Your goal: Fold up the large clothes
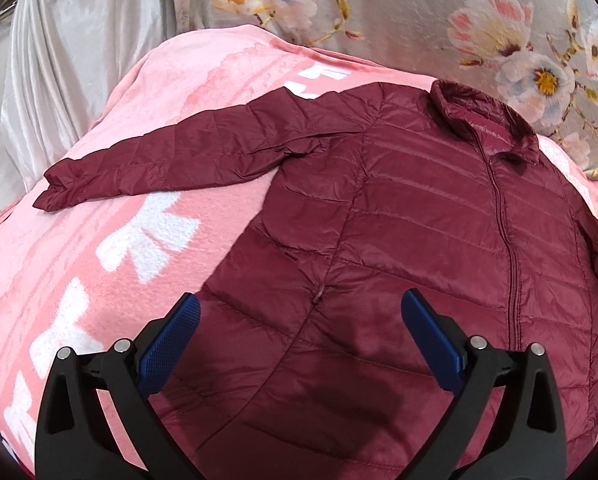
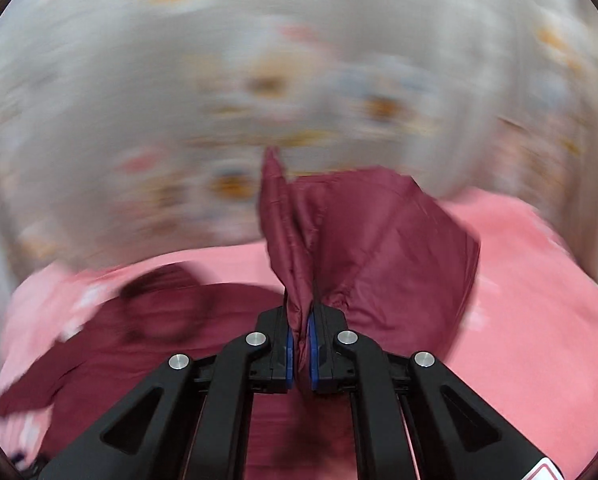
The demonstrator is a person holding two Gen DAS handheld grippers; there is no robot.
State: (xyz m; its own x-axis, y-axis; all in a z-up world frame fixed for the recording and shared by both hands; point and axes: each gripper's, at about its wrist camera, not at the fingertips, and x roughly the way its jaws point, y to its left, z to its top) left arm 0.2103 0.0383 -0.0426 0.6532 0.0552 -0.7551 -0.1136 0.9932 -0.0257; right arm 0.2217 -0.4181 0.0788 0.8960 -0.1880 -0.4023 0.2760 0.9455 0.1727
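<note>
Left gripper [image 1: 299, 312] hangs over the lower body of the maroon jacket [image 1: 419, 216], fingers spread wide, nothing between them. Jacket lies flat, zipped, on the pink blanket [image 1: 99, 248], one sleeve reaching toward frame left. Right gripper [image 2: 300, 320] clamped on a raised jacket fold [image 2: 359, 240]. Right view motion-blurred; floral fabric [image 2: 259, 80] up top barely readable.
</note>
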